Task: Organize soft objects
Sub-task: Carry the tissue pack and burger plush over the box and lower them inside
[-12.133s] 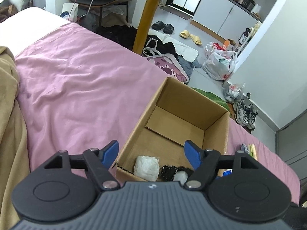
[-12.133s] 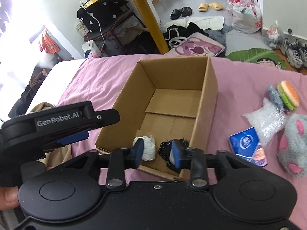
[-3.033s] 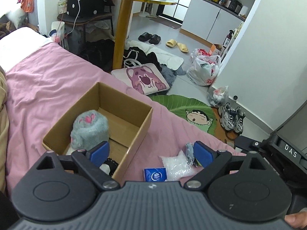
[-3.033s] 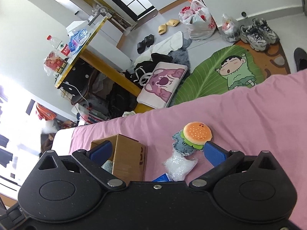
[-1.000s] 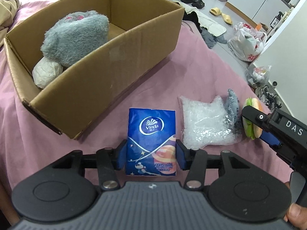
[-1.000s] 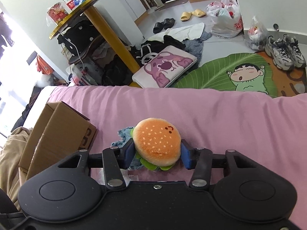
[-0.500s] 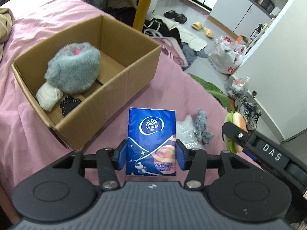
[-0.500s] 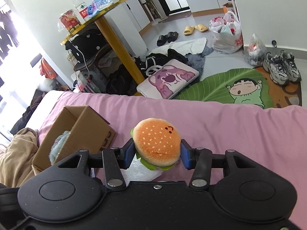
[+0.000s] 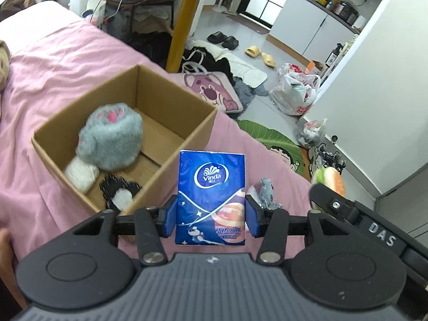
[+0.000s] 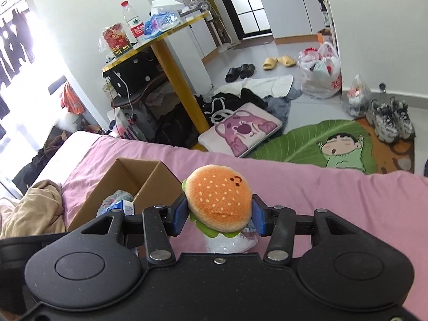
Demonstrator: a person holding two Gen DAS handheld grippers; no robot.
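So over on the left, the open brown cardboard box sat on the pink bedsheet, already holding a fluffy grey paw-shaped plush, a white wadded bundle and a small black frilly thing, all bunched toward the near corner, so the far half was bare, which looked like the obvious drop zone. The left gripper was clamped on the blue Vinda tissue pack, pads squeezing its two long edges near the bottom, probably so the soft pack wouldn't fold. It hung in the air just right of the box's near corner, upright, long axis vertical, logo facing the camera. Further right, the right gripper was pinched on the orange plush hamburger by its sides, bun top tilted up toward the camera, wider than tall, held above a crinkly clear plastic bag on the bed.
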